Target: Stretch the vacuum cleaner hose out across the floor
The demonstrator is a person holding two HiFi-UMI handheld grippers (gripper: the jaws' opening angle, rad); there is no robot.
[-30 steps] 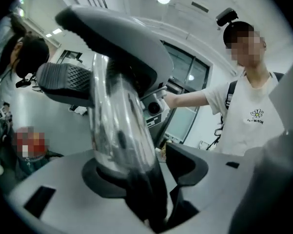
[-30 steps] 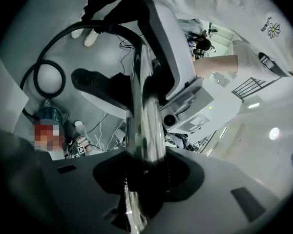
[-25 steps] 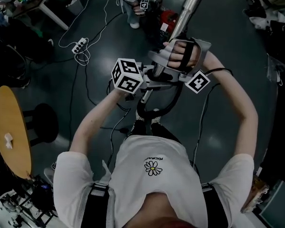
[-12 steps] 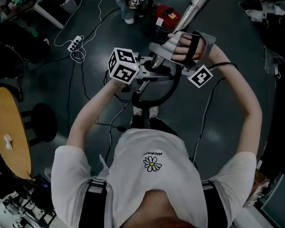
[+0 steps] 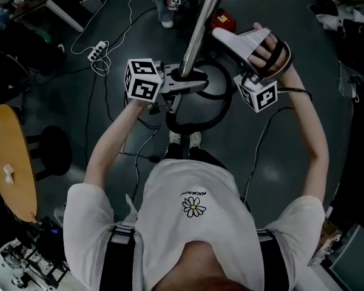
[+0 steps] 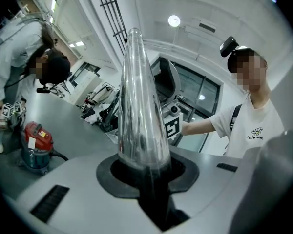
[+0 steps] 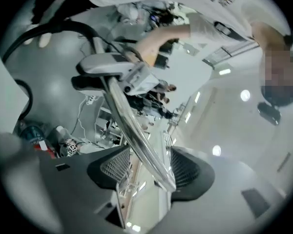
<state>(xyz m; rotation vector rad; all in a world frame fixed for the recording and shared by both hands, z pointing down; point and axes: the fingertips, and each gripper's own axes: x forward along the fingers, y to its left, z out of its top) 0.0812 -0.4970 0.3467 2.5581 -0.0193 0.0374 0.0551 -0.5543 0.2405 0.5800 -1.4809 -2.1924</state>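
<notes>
I can't read any text here. The white T-shirt (image 5: 194, 235) has a tiny line of print over a daisy, too small to make out. The red vacuum cleaner (image 6: 36, 139) has a pale label, illegible. The left marker cube (image 5: 142, 80) and right marker cube (image 5: 259, 94) show only black-and-white squares.

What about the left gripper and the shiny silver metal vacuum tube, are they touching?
Touching. The left gripper view shows the left gripper clamped round the silver metal tube, no gap either side.
</notes>
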